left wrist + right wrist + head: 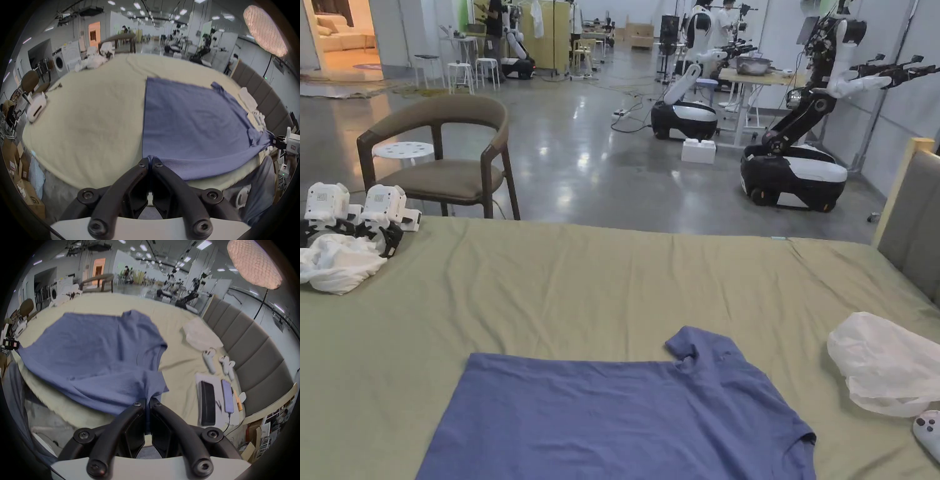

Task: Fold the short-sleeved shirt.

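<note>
A blue short-sleeved shirt [625, 419] lies spread flat on the olive-green bed [581, 281], its far sleeve pointing away from me. In the left gripper view my left gripper [150, 160] is shut on the shirt's [193, 123] near hem corner at the bed's front edge. In the right gripper view my right gripper [148, 401] is shut on the near sleeve of the shirt [97, 350], which is pulled up into a ridge. Each gripper also appears far off in the other's view, the right gripper [276, 142] at the right edge and the left gripper [11, 344] at the left edge.
White crumpled cloth [337, 262] and two idle grippers [356, 209] sit at the bed's far left corner. A white bag [887, 362], controllers [217, 363], a phone [227, 395] and a black device [207, 402] lie by the grey headboard [253, 345]. A chair [447, 156] stands behind the bed.
</note>
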`<action>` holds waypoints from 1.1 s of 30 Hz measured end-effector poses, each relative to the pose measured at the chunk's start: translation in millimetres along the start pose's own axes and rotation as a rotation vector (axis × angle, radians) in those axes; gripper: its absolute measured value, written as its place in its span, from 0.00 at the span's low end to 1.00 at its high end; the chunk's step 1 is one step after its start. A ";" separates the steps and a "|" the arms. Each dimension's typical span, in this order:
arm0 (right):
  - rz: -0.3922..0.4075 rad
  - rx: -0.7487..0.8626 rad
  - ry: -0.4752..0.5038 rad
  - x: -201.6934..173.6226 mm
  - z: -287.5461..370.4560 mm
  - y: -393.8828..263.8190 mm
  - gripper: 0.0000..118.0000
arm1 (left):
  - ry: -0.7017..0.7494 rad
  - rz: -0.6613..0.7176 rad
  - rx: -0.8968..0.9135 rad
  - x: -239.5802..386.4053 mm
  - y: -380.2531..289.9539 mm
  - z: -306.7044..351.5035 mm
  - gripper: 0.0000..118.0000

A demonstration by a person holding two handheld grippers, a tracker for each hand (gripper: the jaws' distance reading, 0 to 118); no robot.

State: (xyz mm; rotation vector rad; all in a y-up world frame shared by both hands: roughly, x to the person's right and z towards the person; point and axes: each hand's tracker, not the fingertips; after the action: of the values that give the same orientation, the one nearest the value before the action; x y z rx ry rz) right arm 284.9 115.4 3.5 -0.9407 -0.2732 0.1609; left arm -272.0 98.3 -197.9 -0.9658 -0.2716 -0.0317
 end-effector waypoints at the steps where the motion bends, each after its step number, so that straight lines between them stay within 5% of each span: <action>1: 0.010 -0.026 0.006 -2.6 -7.2 -5.6 0.02 | 0.009 -0.007 -0.033 -3.4 -6.0 -10.5 0.00; 9: 0.007 -0.178 0.040 -8.6 -41.6 -28.7 0.05 | 0.040 -0.024 -0.145 -4.2 -29.8 -40.3 0.00; 10: 0.004 -0.179 0.042 -9.7 -42.5 -28.7 0.09 | 0.044 -0.026 -0.145 -4.6 -30.7 -44.0 0.00; 11: 0.001 -0.179 0.042 -10.3 -41.9 -28.3 0.23 | 0.047 -0.025 -0.143 -5.2 -30.7 -47.2 0.03; 13: -0.005 -0.182 0.041 -11.2 -40.5 -26.7 0.29 | 0.058 -0.018 -0.136 -2.4 -32.8 -48.3 0.07; 15: -0.011 -0.176 0.032 -12.0 -34.3 -23.8 0.51 | 0.077 -0.023 -0.109 -1.3 -31.6 -47.5 0.16; 17: -0.044 -0.133 0.015 -10.2 -25.2 -16.8 0.54 | 0.103 -0.046 -0.043 4.8 -29.1 -41.3 0.42; 19: -0.092 -0.075 0.008 -8.9 -15.6 -5.6 0.54 | 0.092 -0.052 0.028 9.7 -22.6 -36.2 0.54; 24: -0.207 0.128 -0.048 -17.9 -1.7 30.1 0.65 | 0.041 -0.050 0.192 33.1 5.2 -25.6 0.54; 33: -0.299 0.549 -0.060 -58.1 14.5 104.8 0.63 | 0.096 -0.140 0.598 109.9 69.9 15.7 0.49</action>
State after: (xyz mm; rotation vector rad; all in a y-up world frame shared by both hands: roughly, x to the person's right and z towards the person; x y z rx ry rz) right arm 223.3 172.7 -83.0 -0.3444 -0.3966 -0.0149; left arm -159.0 161.4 -219.2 -0.3485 -0.2403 -0.1178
